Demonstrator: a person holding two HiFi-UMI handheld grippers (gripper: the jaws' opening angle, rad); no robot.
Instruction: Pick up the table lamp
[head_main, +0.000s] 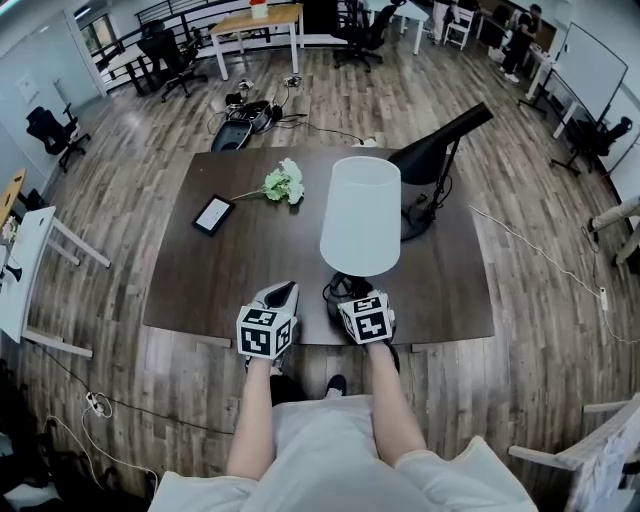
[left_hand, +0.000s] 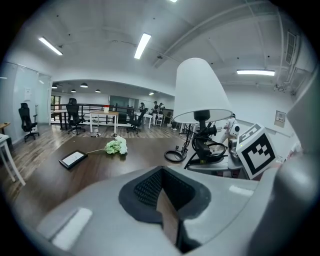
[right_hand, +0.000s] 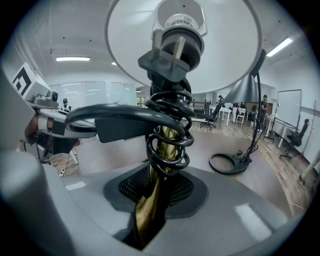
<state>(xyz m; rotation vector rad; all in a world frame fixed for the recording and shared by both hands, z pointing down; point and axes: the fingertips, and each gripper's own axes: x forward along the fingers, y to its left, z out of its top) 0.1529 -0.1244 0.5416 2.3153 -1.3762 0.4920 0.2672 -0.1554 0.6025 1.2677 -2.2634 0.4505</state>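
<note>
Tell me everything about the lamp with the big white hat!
The table lamp is upright at the near edge of the dark table. It has a tall white shade, wider at the bottom, on a shiny gold-coloured stem. Its black cord is coiled round the stem, with the plug sticking up under the shade. The right gripper has its jaws closed on the stem.

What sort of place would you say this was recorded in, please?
Probably an open-plan office or lab: swivel chairs, desks and a whiteboard stand around a wide wood floor.
</note>
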